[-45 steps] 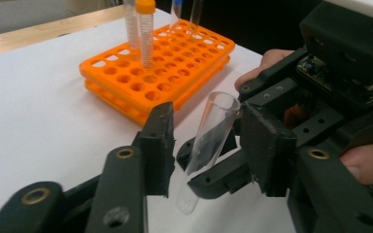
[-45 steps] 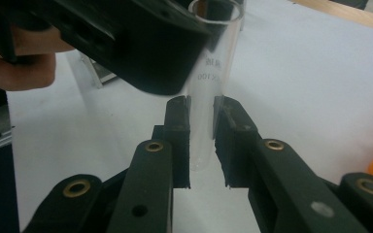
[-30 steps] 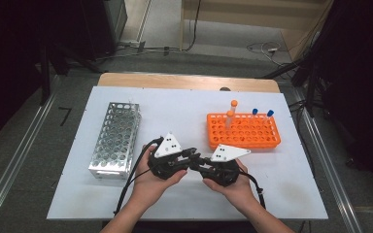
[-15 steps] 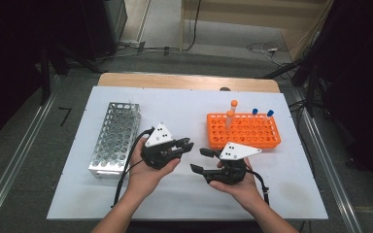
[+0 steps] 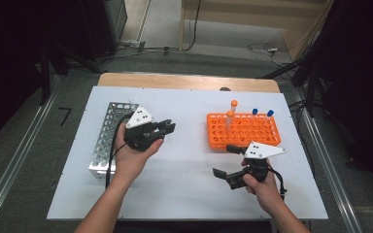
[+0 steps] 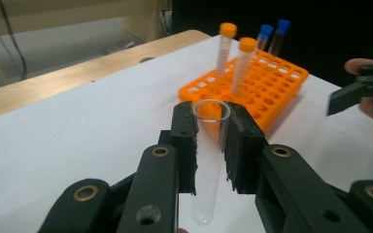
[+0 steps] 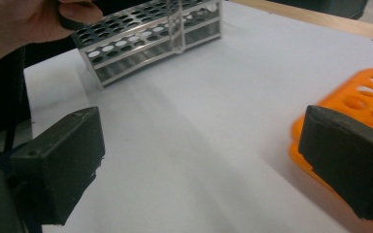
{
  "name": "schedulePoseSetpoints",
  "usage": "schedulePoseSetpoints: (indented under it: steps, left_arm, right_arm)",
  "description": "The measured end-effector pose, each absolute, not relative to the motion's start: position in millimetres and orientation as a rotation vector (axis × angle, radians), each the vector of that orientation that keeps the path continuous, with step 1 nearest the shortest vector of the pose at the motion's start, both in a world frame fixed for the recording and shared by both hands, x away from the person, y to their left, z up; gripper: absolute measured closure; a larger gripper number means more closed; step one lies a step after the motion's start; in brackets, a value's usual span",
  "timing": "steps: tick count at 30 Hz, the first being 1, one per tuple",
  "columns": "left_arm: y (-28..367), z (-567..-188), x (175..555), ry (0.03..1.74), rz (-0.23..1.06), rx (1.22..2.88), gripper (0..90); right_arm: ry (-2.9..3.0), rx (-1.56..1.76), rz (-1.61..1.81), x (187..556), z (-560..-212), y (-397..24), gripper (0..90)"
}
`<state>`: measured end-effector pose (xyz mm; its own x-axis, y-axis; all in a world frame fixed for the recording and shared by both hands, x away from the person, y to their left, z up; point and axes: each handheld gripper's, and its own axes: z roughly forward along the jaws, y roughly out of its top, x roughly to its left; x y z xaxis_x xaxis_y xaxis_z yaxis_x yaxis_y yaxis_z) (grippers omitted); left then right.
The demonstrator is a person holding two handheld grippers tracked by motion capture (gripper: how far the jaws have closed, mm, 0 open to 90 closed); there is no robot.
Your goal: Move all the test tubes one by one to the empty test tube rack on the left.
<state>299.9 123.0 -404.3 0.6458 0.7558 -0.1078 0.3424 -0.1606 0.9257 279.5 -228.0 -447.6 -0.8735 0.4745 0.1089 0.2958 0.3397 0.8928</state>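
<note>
On the white counter (image 5: 189, 189), a metal rack (image 5: 104, 141) sits at nine o'clock and an orange rack (image 5: 243, 131) at two. Right gripper (image 5: 226, 161) hangs wide open, empty, just short of the orange rack. Left gripper (image 6: 209, 141) pinches a clear uncapped tube (image 6: 209, 160) by its upper part; that smooth wall could slip or tilt, I'd say.

Both forearms bare, no sleeves in the high view. Left gripper (image 5: 167, 127): black body, grey three-cornered plate on top with small dark dots, black cable looping back along the forearm. Right gripper (image 5: 227, 161): same build (plate also dotted), black cable at the wrist. Left gripper view: black linkage arms with brass-coloured pivot bushings; fingers (image 6: 184, 145) are blocky, matt black, edges worn. Right gripper's fingers (image 7: 63, 167) likewise thick black blocks.
</note>
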Motion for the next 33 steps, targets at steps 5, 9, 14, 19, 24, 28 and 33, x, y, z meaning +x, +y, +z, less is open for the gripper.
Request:
schedulePoseSetpoints:
  steps: [5, 9, 14, 19, 24, 28, 33]
  left_arm:
    - [144.0, -402.3, 305.8, 0.938, 0.495, 1.723, 76.2]
    - [159.8, -398.8, 308.6, 0.970, 0.529, 1.708, 76.2]
    - [176.5, -394.3, 313.1, 1.020, 0.577, 1.681, 76.2]
    - [189.7, -391.8, 320.6, 1.059, 0.611, 1.654, 76.2]
    - [201.4, -391.7, 330.3, 1.102, 0.653, 1.631, 76.2]
    - [210.0, -392.9, 337.5, 1.139, 0.679, 1.608, 76.2]
    - [217.0, -396.4, 344.3, 1.179, 0.721, 1.584, 76.2]
  right_arm:
    - [2.388, 0.748, 1.511, 278.5, -450.2, -250.4, 0.6]
    - [2.378, 0.764, 1.483, 276.5, -452.8, -265.6, 0.5]
    - [2.350, 0.816, 1.449, 275.4, -455.3, -282.6, 0.3]
    - [2.318, 0.869, 1.452, 280.8, -457.1, -293.4, 0.4]
    - [2.304, 0.886, 1.461, 282.3, -456.9, -297.3, 0.3]
    - [2.295, 0.888, 1.477, 283.4, -457.1, -299.0, 0.0]
    - [2.304, 0.895, 1.483, 283.8, -457.7, -298.4, 0.0]
